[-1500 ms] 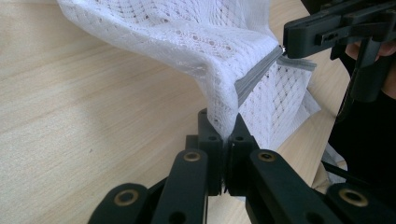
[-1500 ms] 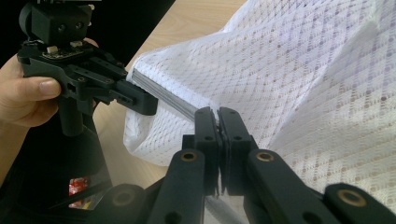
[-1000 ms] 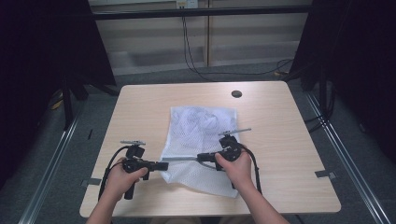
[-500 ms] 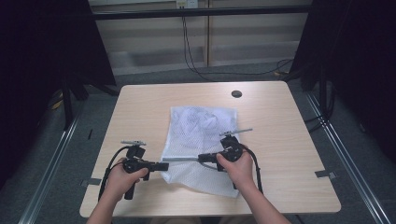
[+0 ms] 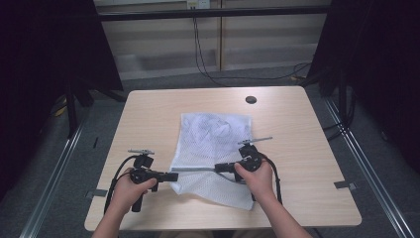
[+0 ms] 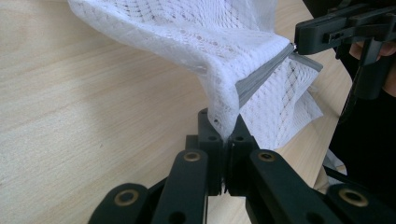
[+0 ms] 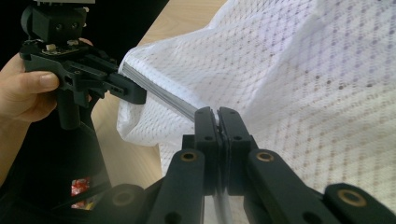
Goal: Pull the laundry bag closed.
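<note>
The white mesh laundry bag [image 5: 213, 148] lies spread on the light wooden worktop [image 5: 297, 148], near its middle and reaching toward our front edge, and we hold its near end lifted between our two hands. Along that end runs a grey zipper band [image 5: 195, 169], drawn into a straight line from one gripper to the other. Our left gripper [image 5: 174, 176] points to the right and is clamped tight on the bag's left corner; in the left gripper view its black jaws meet on a pinch of white mesh [image 6: 224, 119] just where the grey band [image 6: 259, 77] begins. Our right gripper [image 5: 218, 167] points to the left, facing the other, and is closed on the band itself; in the right gripper view the grey strip [image 7: 163, 95] runs straight into the pressed jaws. The rest of the bag slopes away from the raised edge and rests flat, slightly wrinkled. Farther back on the worktop sits a small dark round disc [image 5: 251, 99], well apart from the bag.
</note>
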`<state>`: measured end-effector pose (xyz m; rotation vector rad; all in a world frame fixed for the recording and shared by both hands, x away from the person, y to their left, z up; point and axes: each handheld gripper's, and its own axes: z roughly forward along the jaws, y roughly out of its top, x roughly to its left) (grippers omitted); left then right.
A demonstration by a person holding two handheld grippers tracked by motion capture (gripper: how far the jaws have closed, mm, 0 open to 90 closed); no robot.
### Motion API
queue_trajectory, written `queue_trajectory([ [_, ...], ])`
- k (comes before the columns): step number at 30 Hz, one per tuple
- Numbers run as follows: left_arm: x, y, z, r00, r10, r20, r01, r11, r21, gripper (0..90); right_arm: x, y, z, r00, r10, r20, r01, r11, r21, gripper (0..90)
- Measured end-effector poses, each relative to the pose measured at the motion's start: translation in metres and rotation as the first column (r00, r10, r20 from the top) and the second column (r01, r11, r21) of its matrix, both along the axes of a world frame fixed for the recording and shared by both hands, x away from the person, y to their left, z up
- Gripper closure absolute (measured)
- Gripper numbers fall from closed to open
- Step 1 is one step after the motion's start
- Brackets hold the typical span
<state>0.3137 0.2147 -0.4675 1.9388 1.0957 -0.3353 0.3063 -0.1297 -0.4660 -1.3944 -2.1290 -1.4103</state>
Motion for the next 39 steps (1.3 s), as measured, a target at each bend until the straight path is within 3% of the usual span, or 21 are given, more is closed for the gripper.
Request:
queue_trajectory([
  [5, 0.0, -0.002, 0.0, 1.0, -0.005, -0.002, 0.005, 0.9999, -0.013, 88.1, 0.001, -0.004, 0.002, 1.0, -0.008, -0.001, 0.008, 0.9999, 0.012, 88.0],
  [14, 0.0, 0.0, 0.0, 1.0, 0.003, 0.0, -0.003, 1.0, 0.002, 88.2, 0.001, -0.005, 0.001, 0.9999, -0.011, -0.001, 0.011, 0.9999, 0.0, 88.1],
  [39, 0.0, 0.002, 0.0, 1.0, -0.002, -0.002, 0.002, 1.0, -0.003, 88.2, 0.0, -0.015, 0.002, 0.9997, -0.024, -0.001, 0.024, 0.9997, 0.002, 88.0],
])
